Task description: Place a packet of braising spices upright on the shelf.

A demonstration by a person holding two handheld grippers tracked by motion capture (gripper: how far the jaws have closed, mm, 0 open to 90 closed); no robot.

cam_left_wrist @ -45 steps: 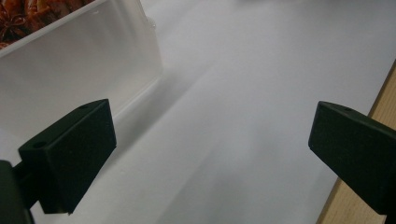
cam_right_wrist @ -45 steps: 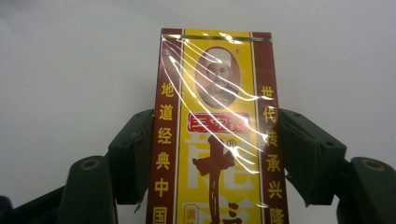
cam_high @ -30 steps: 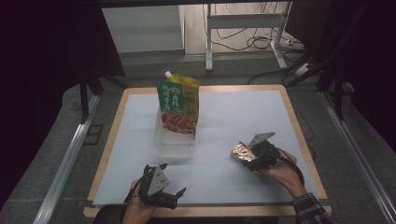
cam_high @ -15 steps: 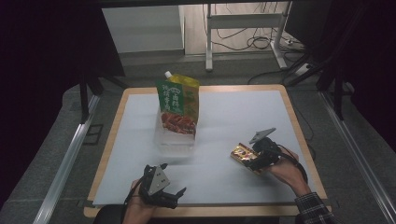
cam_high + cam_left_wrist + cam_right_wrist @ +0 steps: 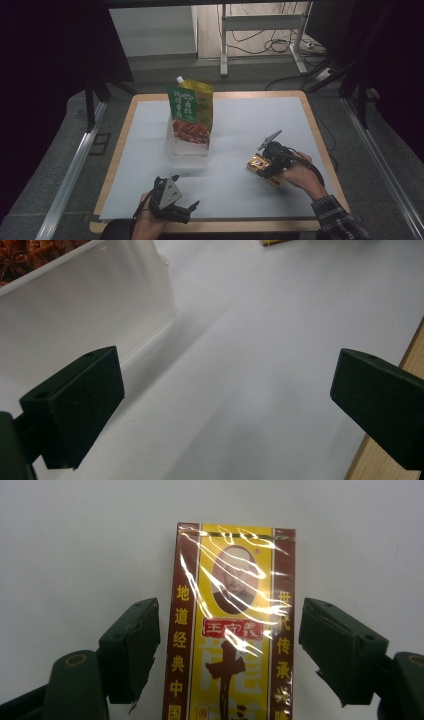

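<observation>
Lower right of the high view, the right gripper [image 5: 266, 166] straddles the yellow-and-brown packet [image 5: 232, 625] flat on the white mat [image 5: 240, 125], jaws just widened and clear of its sides, long axis running straight between them.

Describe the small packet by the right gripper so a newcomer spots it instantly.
Start at the white sheet covering the wooden table, then go to its right side, where the person's right gripper sits with jaws open either side of a flat packet. It is maroon and yellow, cellophane-wrapped, with a portrait and Chinese characters, much smaller than the upright green pouch in the clear bin.
</observation>
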